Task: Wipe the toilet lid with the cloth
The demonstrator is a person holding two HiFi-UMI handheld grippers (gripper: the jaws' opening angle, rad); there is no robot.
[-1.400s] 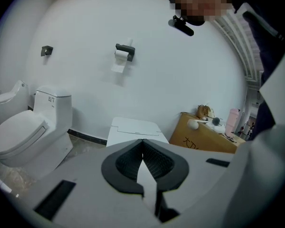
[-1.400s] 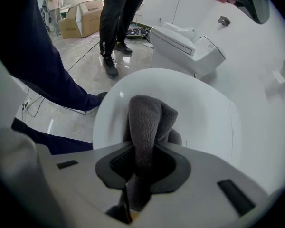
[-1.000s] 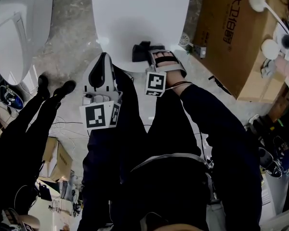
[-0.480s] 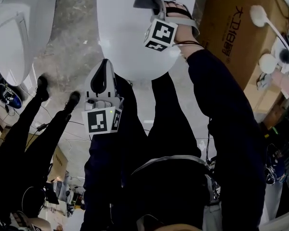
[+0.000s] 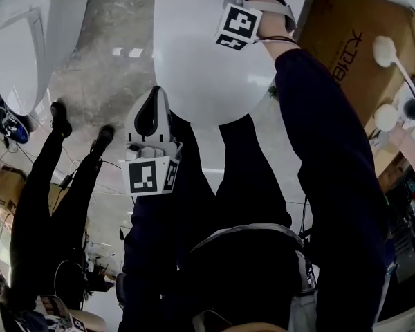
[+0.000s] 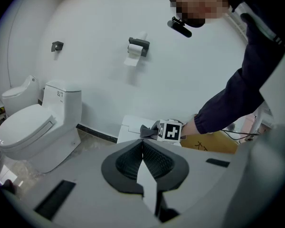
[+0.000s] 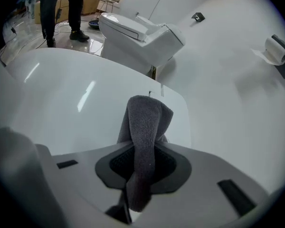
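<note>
One hand-held gripper (image 7: 140,161), right, pinches cloth (image 7: 145,120) over toilet lid (image 7: 71,91).

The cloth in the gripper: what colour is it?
The cloth is dark grey, best seen in the right gripper view.

There's a second white toilet (image 6: 34,127) off to the side against the wall, lid down. Up on that wall you've got a toilet roll holder (image 6: 138,46) with paper hanging off it, plus a small dark hook (image 6: 57,45). Someone in dark trousers (image 5: 45,185) and black shoes is standing on the grey stone floor (image 5: 117,61). On the other side sits a big cardboard box (image 5: 360,54) with printing on it.
</note>
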